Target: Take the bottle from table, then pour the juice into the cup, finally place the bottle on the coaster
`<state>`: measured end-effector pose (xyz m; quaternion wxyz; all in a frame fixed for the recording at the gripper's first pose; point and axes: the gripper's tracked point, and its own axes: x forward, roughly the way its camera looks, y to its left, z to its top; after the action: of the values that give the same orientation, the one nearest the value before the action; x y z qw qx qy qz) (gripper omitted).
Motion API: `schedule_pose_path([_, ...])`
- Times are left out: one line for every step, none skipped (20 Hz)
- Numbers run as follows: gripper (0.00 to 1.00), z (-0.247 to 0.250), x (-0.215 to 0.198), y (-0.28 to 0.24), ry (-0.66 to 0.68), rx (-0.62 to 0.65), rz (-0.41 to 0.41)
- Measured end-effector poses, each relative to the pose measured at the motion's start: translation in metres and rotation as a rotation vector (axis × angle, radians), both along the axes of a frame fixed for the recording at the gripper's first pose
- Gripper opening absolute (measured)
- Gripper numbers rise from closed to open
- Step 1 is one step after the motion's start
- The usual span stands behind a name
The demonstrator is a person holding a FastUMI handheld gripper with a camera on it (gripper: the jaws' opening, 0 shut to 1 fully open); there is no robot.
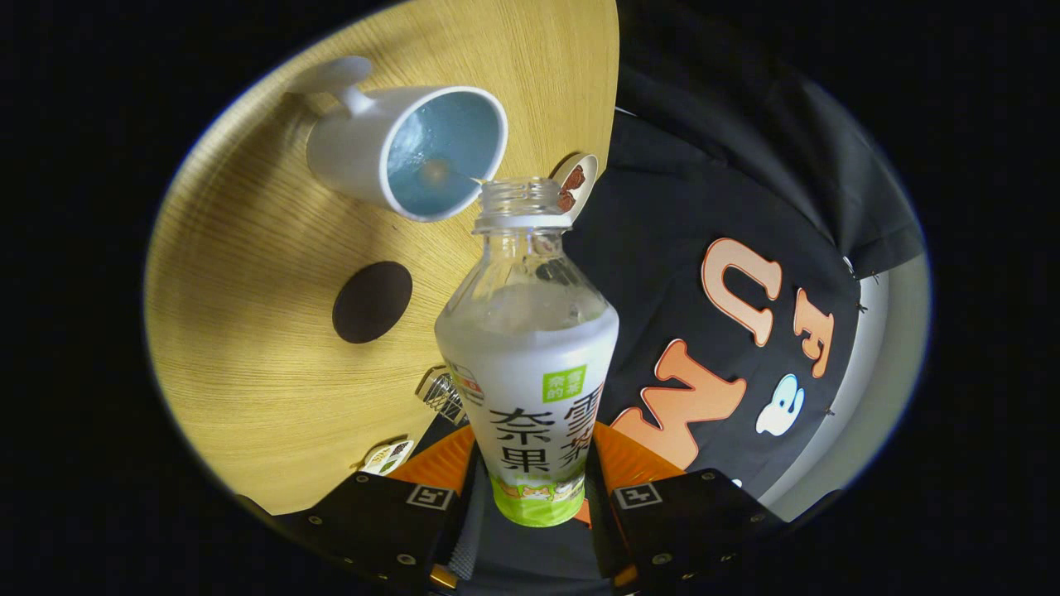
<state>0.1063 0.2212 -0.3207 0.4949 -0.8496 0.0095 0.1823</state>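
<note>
My gripper (530, 480) is shut on a clear plastic bottle (527, 356) with a white and green label, both fingers pressing on its lower body. The bottle has no cap and holds pale juice. It is tilted, with its open mouth (520, 199) at the rim of a white mug (406, 153) that has a light blue inside. A thin stream of juice runs from the mouth into the mug, where a little liquid lies. A dark round coaster (373, 302) rests on the wooden table (248, 248) between the mug and my fingers.
The table's edge runs just beyond the bottle, with the booth's black cloth wall (712, 165) past it. A small printed round card (575, 184) lies at that edge by the bottle's mouth. A wire object (443, 396) and another printed card (387, 455) lie near my fingers.
</note>
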Motion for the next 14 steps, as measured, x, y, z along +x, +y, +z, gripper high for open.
schedule_pose_path([0.56, 0.000, -0.001, 0.001, 0.000, 0.002, -0.001])
schedule_pose_path([0.56, 0.000, -0.003, 0.002, -0.001, 0.006, -0.004])
schedule_pose_path([0.56, -0.001, -0.003, 0.002, 0.001, 0.012, -0.006])
schedule_pose_path([0.56, -0.001, -0.003, 0.002, 0.003, 0.015, -0.009])
schedule_pose_path([0.56, 0.000, -0.002, 0.002, 0.007, 0.020, -0.014])
schedule_pose_path([0.56, -0.001, -0.002, 0.001, 0.010, 0.029, -0.021])
schedule_pose_path([0.56, -0.001, 0.002, -0.002, 0.014, 0.040, -0.032])
schedule_pose_path([0.56, -0.001, 0.002, -0.003, 0.015, 0.049, -0.040])
schedule_pose_path([0.56, -0.002, 0.003, -0.003, 0.016, 0.059, -0.047])
schedule_pose_path([0.56, -0.002, 0.003, -0.004, 0.020, 0.073, -0.054])
schedule_pose_path([0.56, -0.003, 0.005, -0.006, 0.027, 0.088, -0.062])
schedule_pose_path([0.56, -0.003, 0.007, -0.008, 0.035, 0.109, -0.074])
schedule_pose_path([0.56, -0.005, 0.007, -0.010, 0.050, 0.138, -0.091])
schedule_pose_path([0.56, -0.008, 0.010, -0.013, 0.071, 0.175, -0.108])
